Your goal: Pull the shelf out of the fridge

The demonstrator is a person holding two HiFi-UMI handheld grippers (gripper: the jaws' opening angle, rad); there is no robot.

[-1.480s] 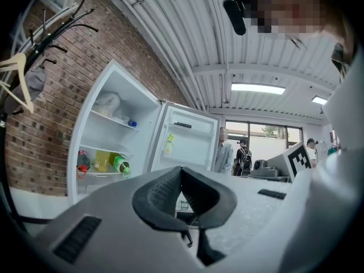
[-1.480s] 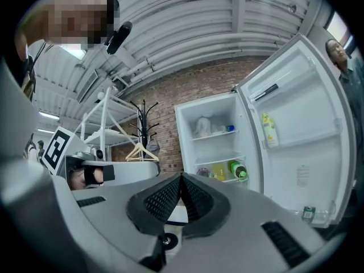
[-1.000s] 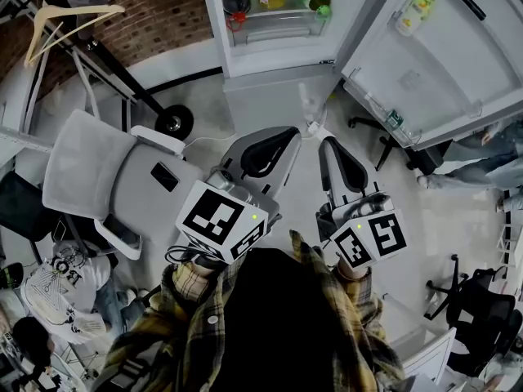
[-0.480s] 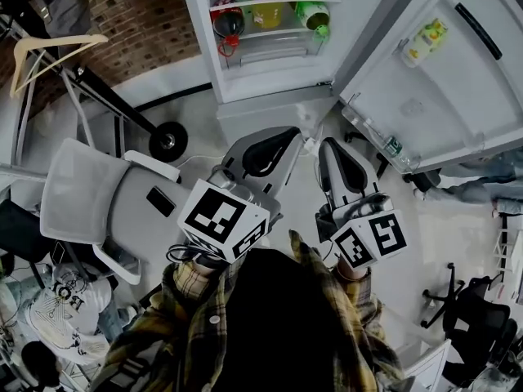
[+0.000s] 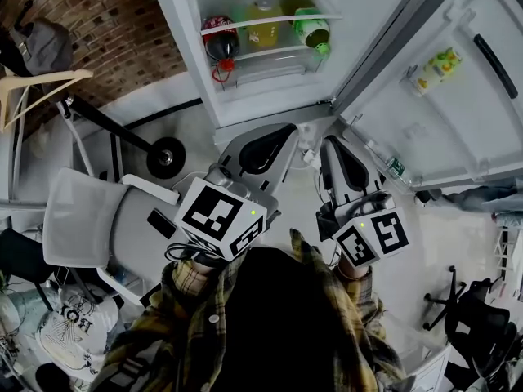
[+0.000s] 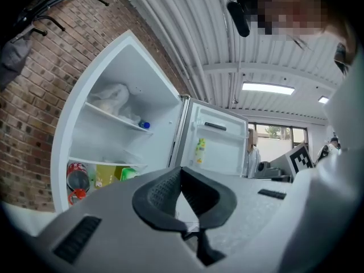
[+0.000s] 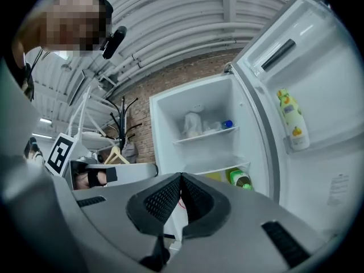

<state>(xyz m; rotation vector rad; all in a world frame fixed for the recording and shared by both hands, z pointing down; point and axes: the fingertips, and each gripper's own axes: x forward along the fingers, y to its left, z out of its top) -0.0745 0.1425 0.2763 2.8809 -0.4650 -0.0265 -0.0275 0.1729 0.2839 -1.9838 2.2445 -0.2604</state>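
Observation:
The white fridge stands open ahead of me, its door swung out to the right. One glass shelf has a red-capped cola bottle, a yellow bottle and a green bottle under it. A higher shelf carries a white bag and a blue-capped bottle. My left gripper and right gripper are both shut and empty, held side by side short of the fridge's foot. In the left gripper view the left gripper points at the shelves.
A yellow bottle sits in the door rack. A grey office chair stands at my left, with a wheeled black stand and a brick wall behind it. Other chairs stand at the right.
The fridge has come lower and larger in the head view as I moved toward it. Both grippers stayed shut and kept their place in front of me.

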